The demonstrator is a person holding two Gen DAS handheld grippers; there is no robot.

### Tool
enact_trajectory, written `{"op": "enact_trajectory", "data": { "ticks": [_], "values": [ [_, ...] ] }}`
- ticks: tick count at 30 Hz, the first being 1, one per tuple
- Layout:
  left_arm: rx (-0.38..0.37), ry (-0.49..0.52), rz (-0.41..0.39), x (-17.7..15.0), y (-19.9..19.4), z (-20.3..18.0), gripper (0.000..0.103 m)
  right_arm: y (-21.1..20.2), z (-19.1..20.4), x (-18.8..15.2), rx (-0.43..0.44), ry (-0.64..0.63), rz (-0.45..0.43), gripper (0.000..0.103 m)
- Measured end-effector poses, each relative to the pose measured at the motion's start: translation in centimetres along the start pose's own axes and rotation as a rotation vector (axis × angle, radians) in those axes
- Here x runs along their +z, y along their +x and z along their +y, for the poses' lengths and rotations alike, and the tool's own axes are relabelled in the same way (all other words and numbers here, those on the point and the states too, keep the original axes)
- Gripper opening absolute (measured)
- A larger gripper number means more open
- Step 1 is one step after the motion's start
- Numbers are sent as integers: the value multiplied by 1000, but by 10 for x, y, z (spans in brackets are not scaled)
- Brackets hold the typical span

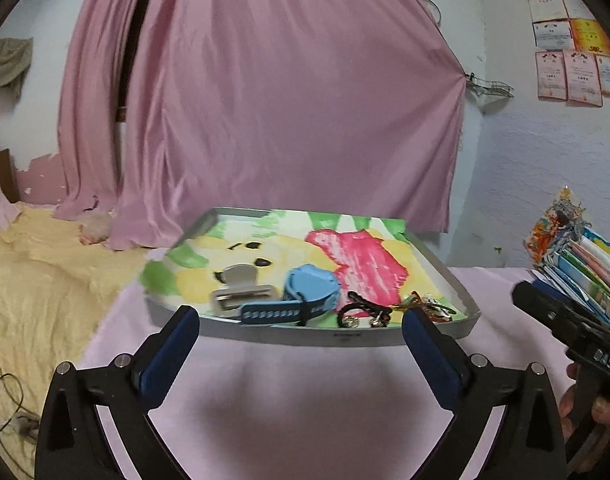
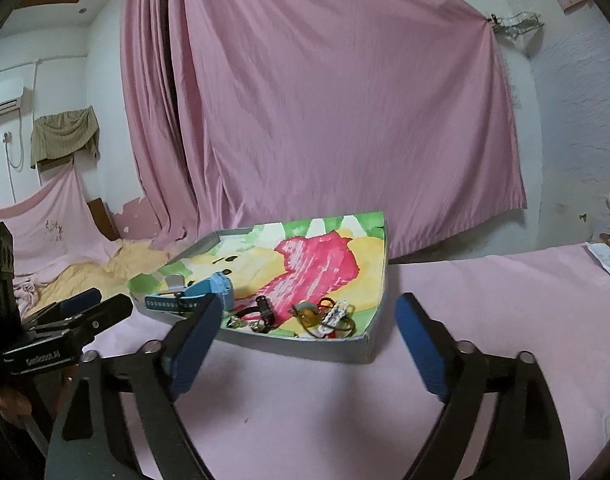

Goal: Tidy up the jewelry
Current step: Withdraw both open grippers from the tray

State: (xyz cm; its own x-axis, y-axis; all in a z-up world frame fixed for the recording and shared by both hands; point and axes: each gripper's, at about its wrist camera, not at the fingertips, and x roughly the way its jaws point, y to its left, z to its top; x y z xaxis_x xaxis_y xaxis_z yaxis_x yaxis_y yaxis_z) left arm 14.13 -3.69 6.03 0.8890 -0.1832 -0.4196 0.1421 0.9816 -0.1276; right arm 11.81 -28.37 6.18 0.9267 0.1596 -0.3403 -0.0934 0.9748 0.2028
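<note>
Nearest, both sets of tongs hover over the pink-covered table (image 1: 305,400), each with its blue-padded fingers spread wide and nothing between them. The left tongs (image 1: 301,322) point at the near rim of the grey tray (image 1: 345,336); the right tongs (image 2: 309,314) point at the tray's near right corner. A hand (image 1: 577,404) holds the right tool at the right edge of the left wrist view.

Inside the tray, on a painted paper liner (image 1: 365,256), the jewelry lies along the near edge. From left to right: a silver-grey clasp piece (image 1: 241,284), a blue watch (image 1: 301,292) with its strap toward the near rim, a black cord bracelet (image 1: 361,308), and a tangle of small red, white and gold pieces (image 2: 329,318) in the near right corner.

Beyond the tray, a pink curtain (image 1: 285,100) hangs across the far wall. A stack of books (image 1: 585,272) sits at the far right of the table.
</note>
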Motion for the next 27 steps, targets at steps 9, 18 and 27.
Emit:
{"op": "enact_trajectory", "data": {
  "ticks": [9, 18, 27],
  "values": [
    [33, -26, -64, -15, -41, 17, 102, -42, 27, -13, -36, -61, -75, 98],
    [48, -34, -108, -37, -76, 29, 102, -71, 47, -29, -49, -90, -106, 99],
    [82, -30, -131, -64, -110, 38, 102, -96, 59, -59, -41, -87, -114, 99]
  ]
}}
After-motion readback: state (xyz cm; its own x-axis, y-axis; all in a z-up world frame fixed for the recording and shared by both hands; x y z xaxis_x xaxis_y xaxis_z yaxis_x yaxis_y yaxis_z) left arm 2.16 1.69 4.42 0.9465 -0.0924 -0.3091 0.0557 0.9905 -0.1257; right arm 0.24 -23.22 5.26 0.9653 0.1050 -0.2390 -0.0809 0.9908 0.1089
